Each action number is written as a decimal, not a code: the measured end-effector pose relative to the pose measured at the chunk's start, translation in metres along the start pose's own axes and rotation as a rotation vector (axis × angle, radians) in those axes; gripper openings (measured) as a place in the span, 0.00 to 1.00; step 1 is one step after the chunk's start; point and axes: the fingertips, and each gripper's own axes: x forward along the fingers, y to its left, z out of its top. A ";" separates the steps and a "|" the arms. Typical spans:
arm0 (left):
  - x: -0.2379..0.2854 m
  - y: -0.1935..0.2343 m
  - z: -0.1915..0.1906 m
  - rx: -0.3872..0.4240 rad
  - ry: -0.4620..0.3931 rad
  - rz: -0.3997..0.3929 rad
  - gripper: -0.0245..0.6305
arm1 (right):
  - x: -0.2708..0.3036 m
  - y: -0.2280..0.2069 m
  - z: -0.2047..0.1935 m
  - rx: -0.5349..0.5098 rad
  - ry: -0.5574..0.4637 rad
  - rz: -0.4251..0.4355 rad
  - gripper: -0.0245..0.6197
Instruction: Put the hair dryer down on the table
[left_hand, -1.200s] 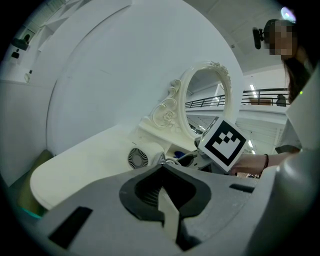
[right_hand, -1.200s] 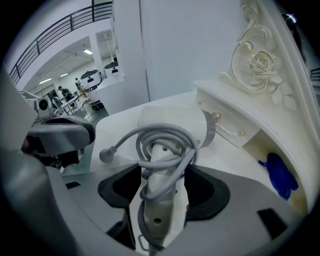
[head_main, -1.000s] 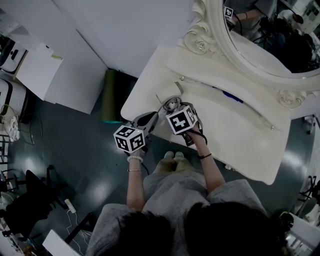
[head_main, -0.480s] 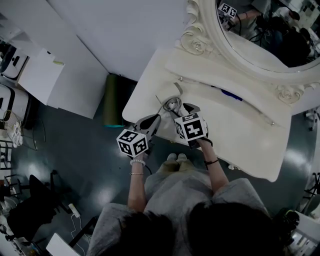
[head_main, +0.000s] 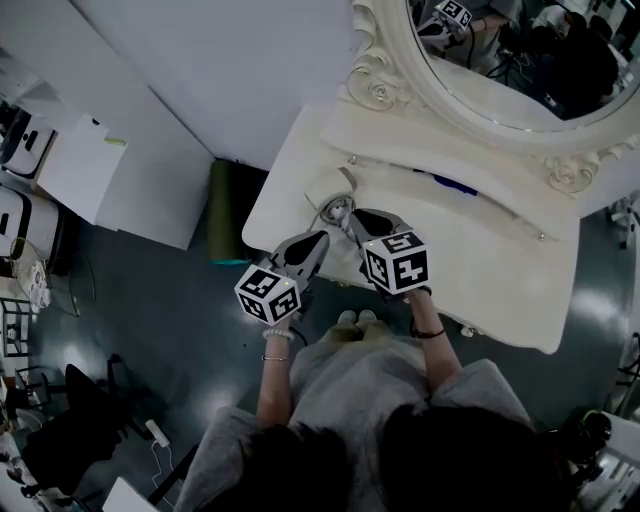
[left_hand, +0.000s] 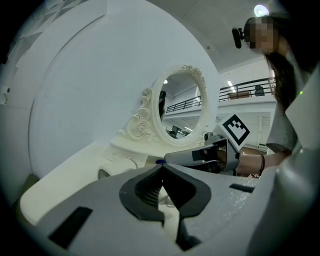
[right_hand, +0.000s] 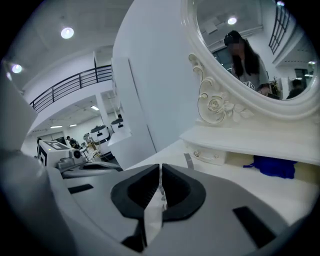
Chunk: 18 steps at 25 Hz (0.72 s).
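Hair dryer (head_main: 336, 208) lies on the table (head_main: 480, 250). The right gripper (head_main: 356, 216) has drawn back to its 4 o'clock, jaws closing on nothing. The left gripper (head_main: 318, 240) has its jaws pressed together, empty. Both grippers partly hide the dryer's body.

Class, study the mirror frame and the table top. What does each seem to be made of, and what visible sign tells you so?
Mirror frame: probably carved wood or moulded resin, painted cream with a soft sheen; the raised rosette and scrolls suggest it, though paint hides the base. Table top: likely painted wood or board, smooth satin cream; flat, even colour, no grain visible.
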 end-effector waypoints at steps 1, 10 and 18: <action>0.000 -0.005 0.004 0.012 -0.007 -0.009 0.04 | -0.005 0.002 0.005 0.006 -0.020 0.013 0.06; -0.007 -0.043 0.030 0.095 -0.038 -0.065 0.04 | -0.047 0.016 0.039 0.054 -0.193 0.123 0.04; -0.015 -0.059 0.034 0.142 -0.038 -0.074 0.04 | -0.064 0.021 0.044 0.004 -0.224 0.134 0.04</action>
